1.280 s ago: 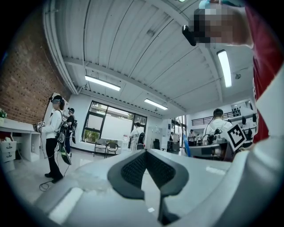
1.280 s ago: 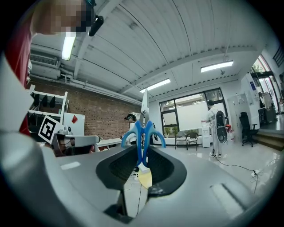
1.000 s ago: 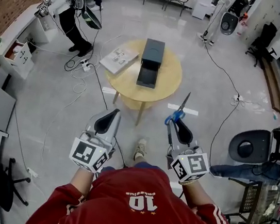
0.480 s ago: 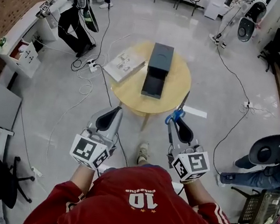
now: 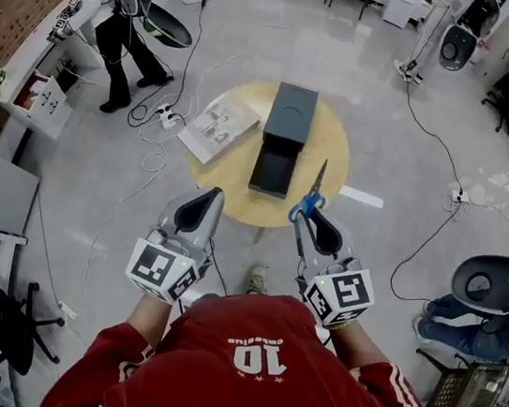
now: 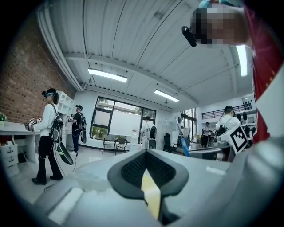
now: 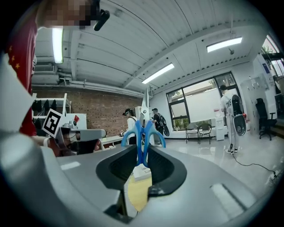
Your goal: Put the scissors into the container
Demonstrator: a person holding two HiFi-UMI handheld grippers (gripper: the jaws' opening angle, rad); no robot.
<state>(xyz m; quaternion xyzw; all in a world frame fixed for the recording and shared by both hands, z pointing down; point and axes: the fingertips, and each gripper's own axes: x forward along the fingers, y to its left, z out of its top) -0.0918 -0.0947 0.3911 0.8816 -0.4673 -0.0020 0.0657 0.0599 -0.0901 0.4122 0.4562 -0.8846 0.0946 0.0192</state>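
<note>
The right gripper (image 5: 307,223) is clamped on the blue handles of 1 pair of scissors (image 5: 313,190), with the blades pointing forward, away from the gripper. The left gripper (image 5: 208,198) has its 2 jaws pressed together with nothing between them. The dark container (image 5: 283,136) sits on the round table (image 5: 338,153), ahead of both grippers and just left of the scissor tips, apart from them.

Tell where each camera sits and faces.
Head view: on the head, facing steeply down at round wooden table, dark grey container; left gripper, right gripper, red shirt show.
Left gripper view: on that gripper, along shut, empty jaws, across the room.
Right gripper view: likewise, along jaws shut on blue-handled scissors.
Shared with head view: the scissors.
</note>
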